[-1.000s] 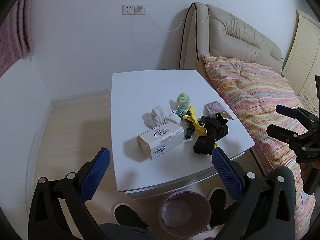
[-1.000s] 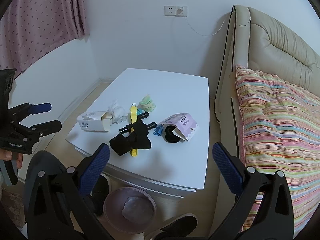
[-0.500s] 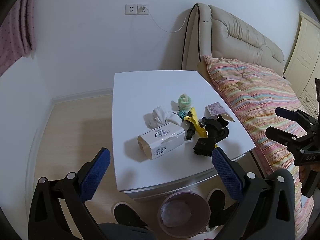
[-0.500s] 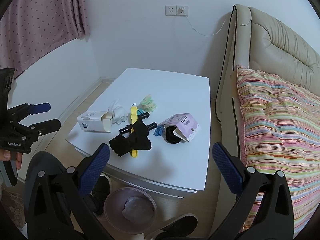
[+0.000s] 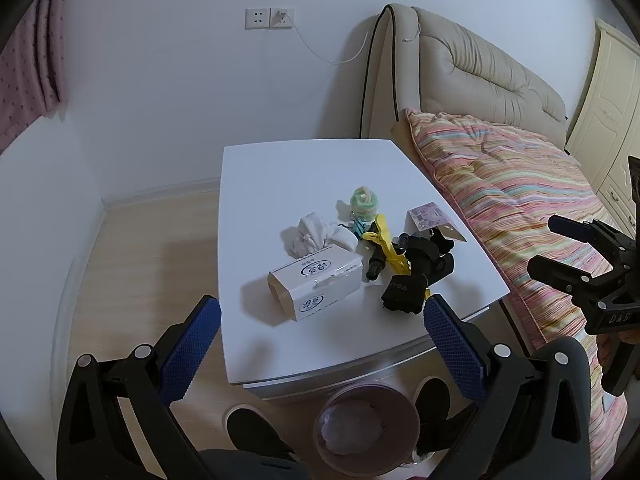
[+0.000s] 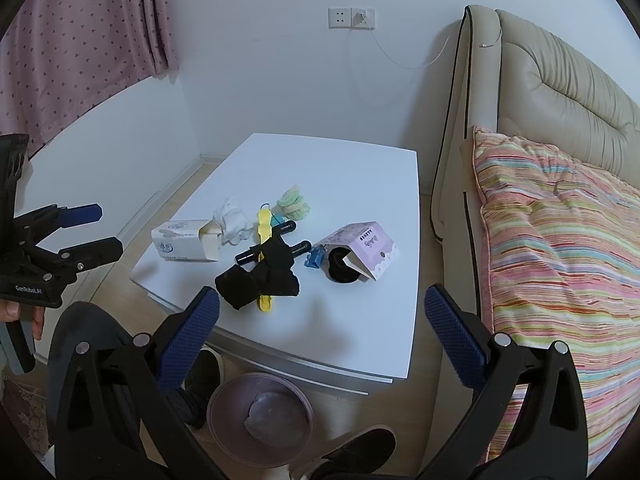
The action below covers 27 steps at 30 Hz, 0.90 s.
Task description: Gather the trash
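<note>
Fingers (image 6: 454, 334) wide apart above crumpled white tissue (image 6: 234, 216)

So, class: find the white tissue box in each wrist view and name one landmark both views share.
Left wrist view: tissue box sits centre, on the table's near part, left of the black cloth.
Right wrist view: tissue box lies left of centre, near the table's left edge.
Shared landmark: the pink bin under the table's near edge.

Glossy white table (image 5: 304, 176), cardboard tissue box (image 5: 316, 284) (matt), cloth quilt (image 5: 520, 200).
</note>
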Tool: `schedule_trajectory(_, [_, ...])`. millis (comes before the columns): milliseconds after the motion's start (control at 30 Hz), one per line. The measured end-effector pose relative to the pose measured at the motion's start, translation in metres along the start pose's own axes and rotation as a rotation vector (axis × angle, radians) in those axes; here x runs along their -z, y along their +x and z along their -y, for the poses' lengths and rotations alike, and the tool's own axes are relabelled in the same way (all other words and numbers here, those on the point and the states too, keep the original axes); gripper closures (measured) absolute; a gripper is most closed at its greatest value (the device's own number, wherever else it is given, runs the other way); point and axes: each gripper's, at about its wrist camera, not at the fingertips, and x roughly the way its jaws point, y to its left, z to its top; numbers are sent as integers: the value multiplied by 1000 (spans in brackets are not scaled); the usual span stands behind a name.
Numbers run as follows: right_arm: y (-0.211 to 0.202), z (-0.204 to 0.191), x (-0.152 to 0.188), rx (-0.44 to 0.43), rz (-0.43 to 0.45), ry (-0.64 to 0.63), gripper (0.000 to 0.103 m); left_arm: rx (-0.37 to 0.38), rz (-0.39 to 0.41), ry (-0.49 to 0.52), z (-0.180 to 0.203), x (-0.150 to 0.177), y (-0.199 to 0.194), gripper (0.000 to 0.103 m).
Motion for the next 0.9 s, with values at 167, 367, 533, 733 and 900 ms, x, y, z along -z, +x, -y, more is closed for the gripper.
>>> schedule_trajectory(167, [0, 0, 1, -4, -1, -2, 3, -6, -6, -10, 1, -2, 2, 6])
schedule_trajectory(367, [0, -2, 0, -7, 1, -3, 3, -11, -20, -31, 2, -5, 9, 6])
schedule_trajectory(533, [0, -2, 0, -6, 1, -1, 3, -18, -33, -55, 2, -12, 17, 6])
schedule_trajectory(733, [1, 0, 0, -11, 0, 3, 3, -44, -79, -112, 2, -20, 37, 6])
schedule_trajectory(900, [3, 0, 1, -18, -4, 10, 3, -72, -119, -173, 2, -21, 57, 6])
